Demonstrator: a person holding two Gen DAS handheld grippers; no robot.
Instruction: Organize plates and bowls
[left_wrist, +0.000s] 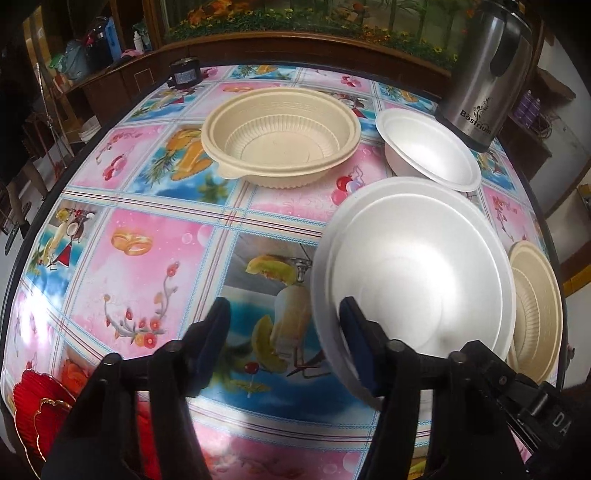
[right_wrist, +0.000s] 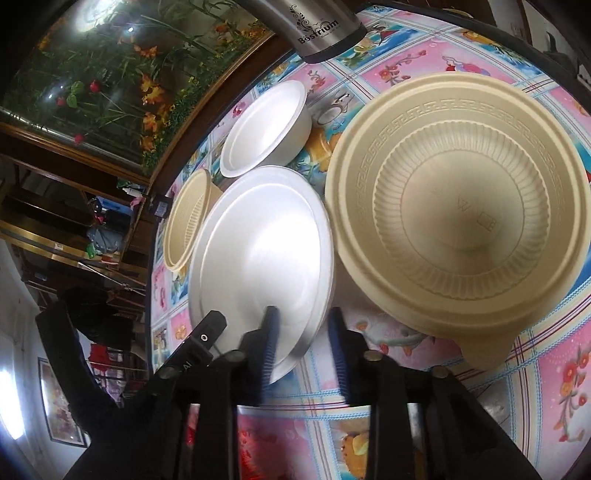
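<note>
The table (left_wrist: 147, 258), under a bright fruit-and-flower cloth, holds everything. A big white plate (left_wrist: 424, 277) lies near its right side. One beige bowl (left_wrist: 280, 144) sits further off toward the middle, and a second beige bowl (left_wrist: 535, 314) is just right of the plate. A steel flask (left_wrist: 484, 74) stands at the far right, with a white bowl (left_wrist: 428, 147) in front of it.

The left gripper (left_wrist: 286, 332) is half-wide, straddling the plate's near left rim without pinching it. The right gripper (right_wrist: 303, 332) is narrow around the plate's rim, and I cannot tell whether it grips.
</note>
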